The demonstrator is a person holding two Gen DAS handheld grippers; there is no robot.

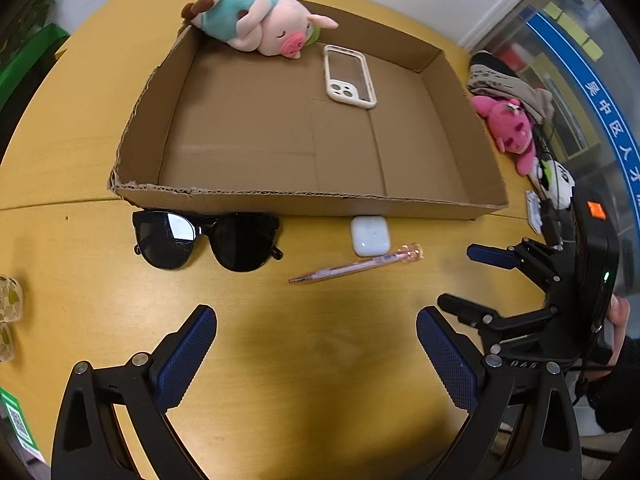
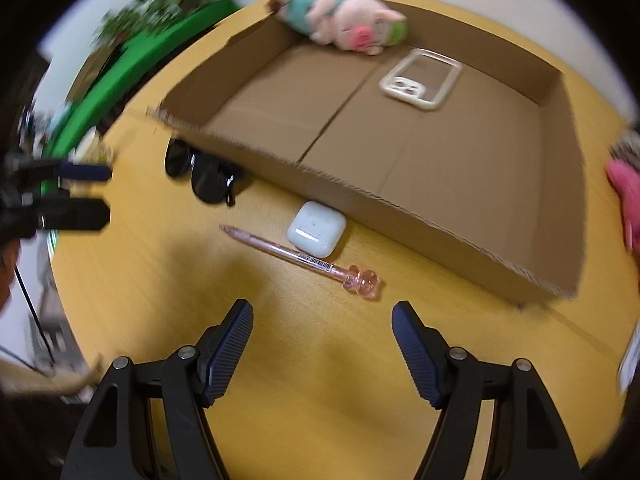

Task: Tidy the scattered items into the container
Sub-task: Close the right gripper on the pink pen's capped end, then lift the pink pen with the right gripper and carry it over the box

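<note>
A shallow cardboard box point(image 1: 248, 194) point(image 2: 440, 224) lies on the yellow table and holds a plush pig point(image 1: 256, 20) point(image 2: 344, 20) and a clear phone case point(image 1: 349, 76) point(image 2: 420, 78). In front of its near wall lie black sunglasses point(image 1: 206, 240) point(image 2: 206, 178), a white earbud case point(image 1: 370, 235) point(image 2: 317, 229) and a pink pen point(image 1: 356, 266) point(image 2: 304, 258). My left gripper point(image 1: 316, 344) is open above bare table, short of the sunglasses and pen. My right gripper point(image 2: 322, 340) is open just short of the pen and also shows at the right of the left wrist view point(image 1: 468, 276).
A pink plush toy point(image 1: 512, 132) point(image 2: 626, 200), folded cloth point(image 1: 504, 80) and small items sit right of the box at the table edge. Clear blocks point(image 1: 8, 312) lie at the left edge. A green object point(image 2: 132, 76) stands beyond the table. A person's hand point(image 1: 618, 320) holds the right gripper.
</note>
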